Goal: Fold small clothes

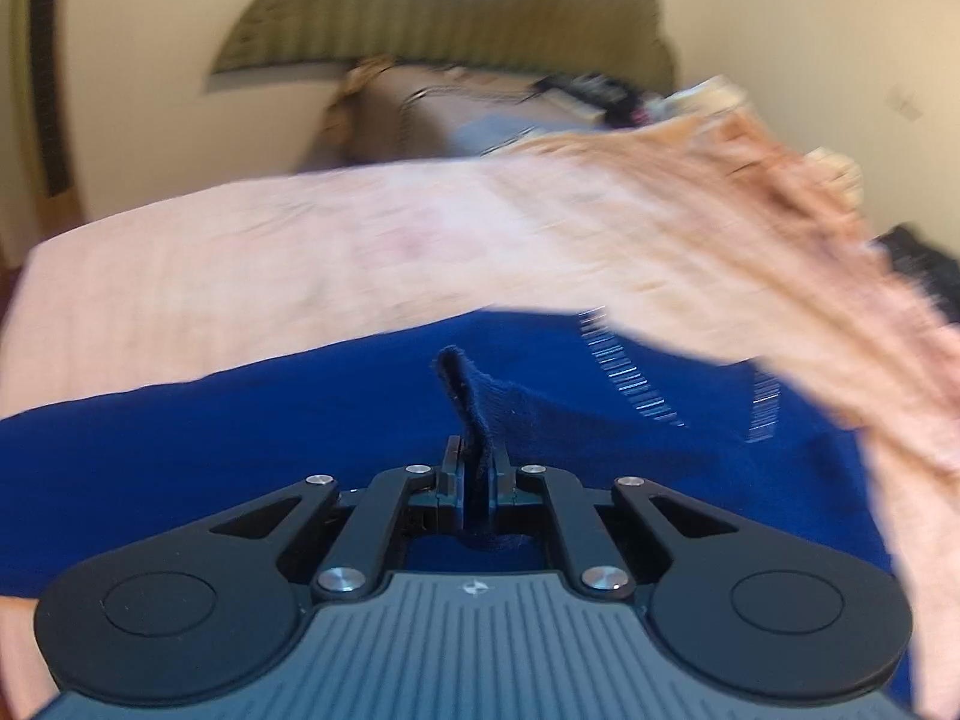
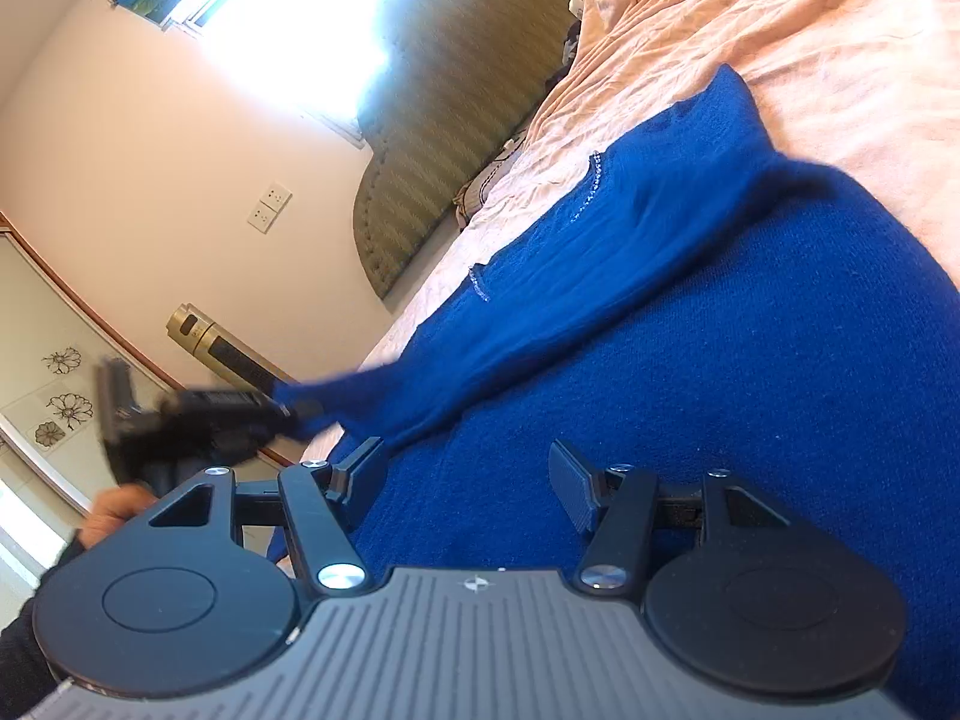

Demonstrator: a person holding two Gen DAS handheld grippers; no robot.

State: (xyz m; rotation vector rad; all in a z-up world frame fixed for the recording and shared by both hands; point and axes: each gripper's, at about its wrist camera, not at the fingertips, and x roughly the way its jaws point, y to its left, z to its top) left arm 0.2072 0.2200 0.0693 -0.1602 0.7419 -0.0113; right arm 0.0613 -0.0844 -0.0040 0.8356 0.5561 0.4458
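So the blue knit garment is spread out on a bed with a peach sheet, and it takes up most of the lower half of both views. The left gripper has its fingers pressed together on a bit of the blue fabric, and a little flap of it sticks up just past the tips. From the right wrist view you can see that same left gripper off at the garment's far end, blurry, with a stretched strip of blue running into it and the person's hand behind it. The right gripper sits low over the blue knit with its fingers spread wide, nothing between them. There's a line of small sparkly studs on the garment. Padded green headboard against the wall behind the bed.
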